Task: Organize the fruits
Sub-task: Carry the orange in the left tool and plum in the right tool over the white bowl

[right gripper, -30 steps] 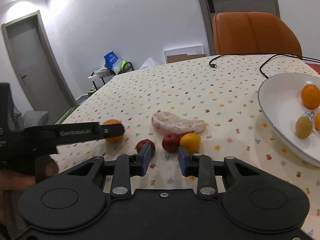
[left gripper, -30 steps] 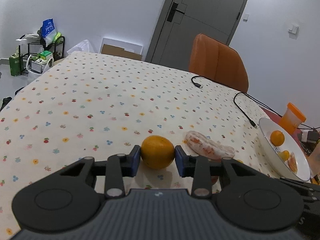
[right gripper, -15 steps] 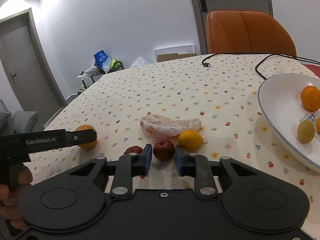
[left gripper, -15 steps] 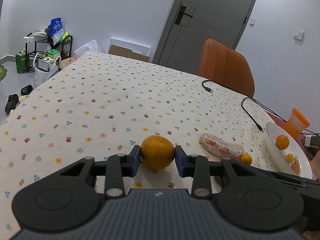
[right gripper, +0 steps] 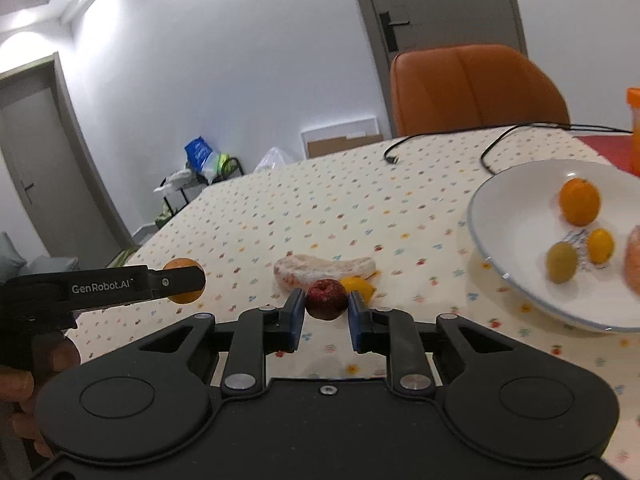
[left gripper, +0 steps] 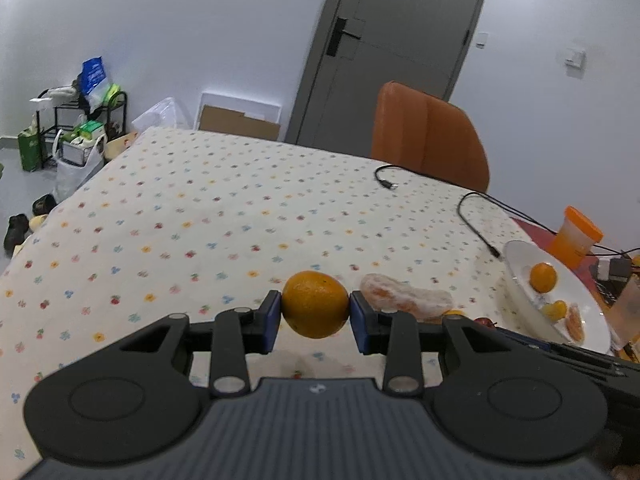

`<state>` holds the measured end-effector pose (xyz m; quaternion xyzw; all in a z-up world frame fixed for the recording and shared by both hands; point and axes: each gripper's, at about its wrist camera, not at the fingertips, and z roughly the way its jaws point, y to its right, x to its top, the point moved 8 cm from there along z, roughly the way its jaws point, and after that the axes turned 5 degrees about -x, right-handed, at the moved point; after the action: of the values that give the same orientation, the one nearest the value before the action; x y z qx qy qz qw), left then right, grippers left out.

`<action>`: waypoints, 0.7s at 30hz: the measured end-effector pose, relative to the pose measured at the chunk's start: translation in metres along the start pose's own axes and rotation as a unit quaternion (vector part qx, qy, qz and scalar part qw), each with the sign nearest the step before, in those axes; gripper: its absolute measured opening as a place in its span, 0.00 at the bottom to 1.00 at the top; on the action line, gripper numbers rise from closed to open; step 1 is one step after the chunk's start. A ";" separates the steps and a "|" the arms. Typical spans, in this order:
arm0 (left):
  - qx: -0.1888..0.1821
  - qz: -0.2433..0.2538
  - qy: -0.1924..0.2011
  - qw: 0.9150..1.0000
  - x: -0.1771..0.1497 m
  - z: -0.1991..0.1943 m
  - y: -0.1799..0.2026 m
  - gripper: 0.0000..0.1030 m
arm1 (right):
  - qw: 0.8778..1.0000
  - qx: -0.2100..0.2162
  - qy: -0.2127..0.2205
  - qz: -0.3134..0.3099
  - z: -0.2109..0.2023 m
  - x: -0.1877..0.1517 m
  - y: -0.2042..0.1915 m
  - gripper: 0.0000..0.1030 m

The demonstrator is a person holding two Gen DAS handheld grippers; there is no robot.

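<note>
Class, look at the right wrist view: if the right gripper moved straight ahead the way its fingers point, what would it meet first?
The right gripper already has the small dark red fruit between its fingers. Just beyond lie a small yellow fruit and a wrapped peeled fruit; depth is unclear, but probably the yellow one comes first.

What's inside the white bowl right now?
The white bowl holds an orange, a small yellow fruit, a greenish fruit, and a peeled citrus segment at the frame edge. Anything farther right is out of view.
</note>
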<state>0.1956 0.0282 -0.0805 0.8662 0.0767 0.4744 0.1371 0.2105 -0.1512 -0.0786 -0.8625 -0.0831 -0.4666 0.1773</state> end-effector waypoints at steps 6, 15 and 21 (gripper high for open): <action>-0.013 0.020 0.004 1.000 0.000 -0.003 0.026 0.34 | 1.000 -0.006 0.025 0.015 -0.021 0.006 0.017 0.21; -0.028 0.050 0.003 0.998 -0.003 -0.002 0.067 0.34 | 0.998 -0.014 0.048 0.041 -0.041 0.010 0.044 0.21; -0.035 0.065 0.001 0.997 -0.005 0.001 0.090 0.34 | 0.996 -0.021 0.059 0.057 -0.051 0.010 0.066 0.21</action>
<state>0.1939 -0.0591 -0.0565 0.8634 0.0038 0.4857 0.1363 0.1967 -0.2317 -0.0591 -0.8407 -0.0134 -0.5071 0.1897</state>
